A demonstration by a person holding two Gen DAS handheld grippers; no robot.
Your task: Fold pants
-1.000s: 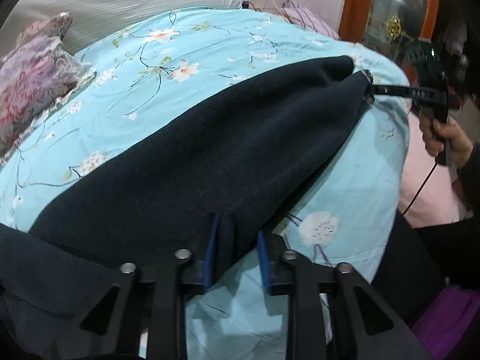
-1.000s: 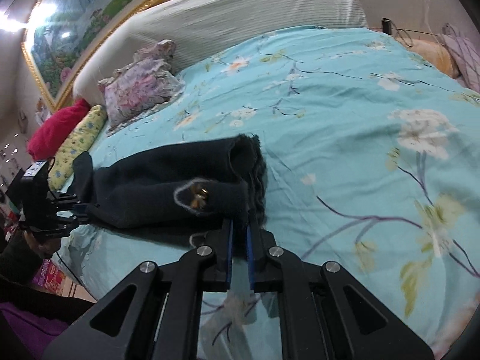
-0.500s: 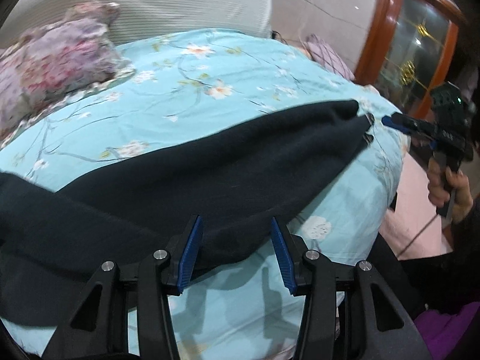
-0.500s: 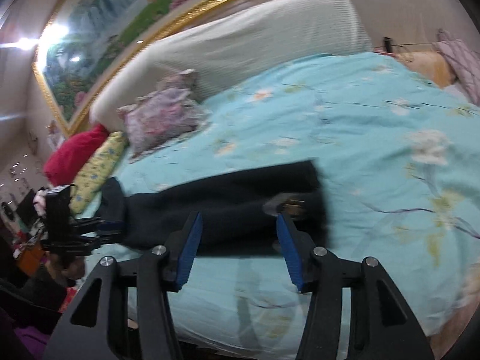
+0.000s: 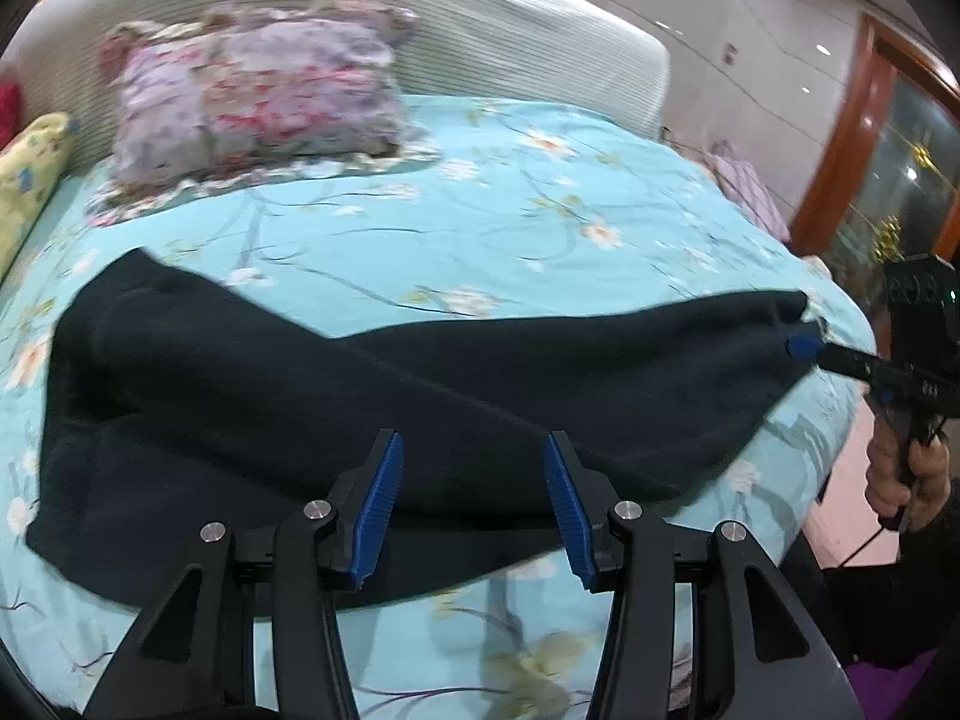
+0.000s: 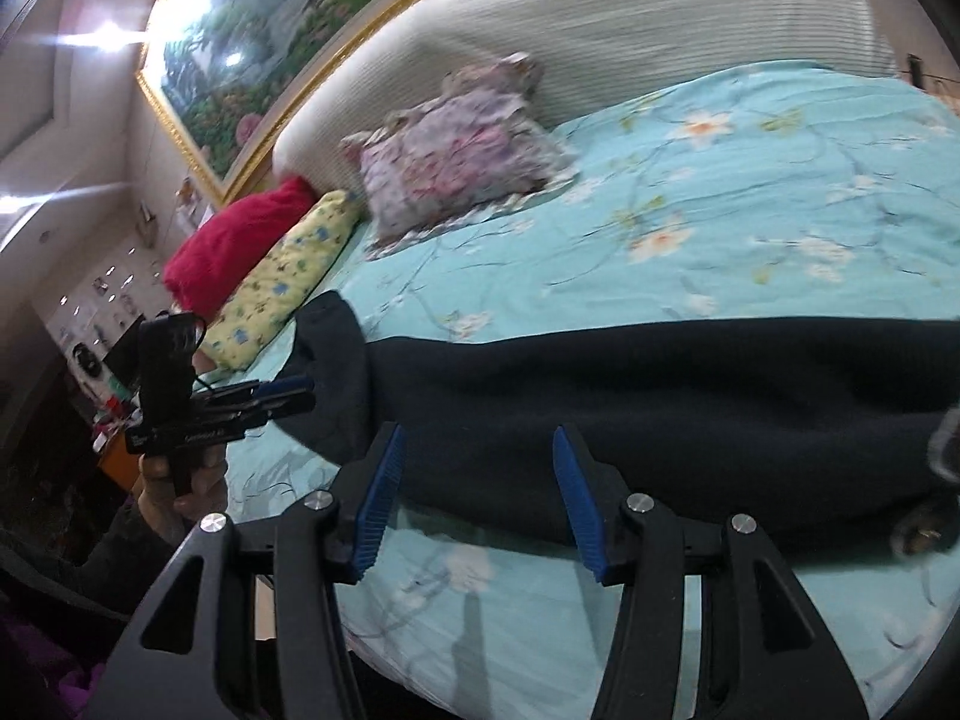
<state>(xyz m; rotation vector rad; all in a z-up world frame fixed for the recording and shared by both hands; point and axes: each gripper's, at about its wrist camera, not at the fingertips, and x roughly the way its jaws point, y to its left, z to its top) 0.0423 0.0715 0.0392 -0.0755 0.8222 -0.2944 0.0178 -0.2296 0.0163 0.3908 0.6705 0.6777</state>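
I have just let go with both my left gripper (image 5: 474, 504) and right gripper (image 6: 480, 501), fingers spread, leaving the dark pants (image 5: 420, 396) lying lengthwise on the floral bedspread (image 5: 480, 228), ready for the next fold.

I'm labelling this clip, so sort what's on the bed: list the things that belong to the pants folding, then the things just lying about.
Belongs to the job:
- dark pants, laid lengthwise on the bed
- left gripper, fingers open
- right gripper, fingers open

Just lying about:
- floral pillow
- yellow pillow
- red pillow
- blue floral bedspread
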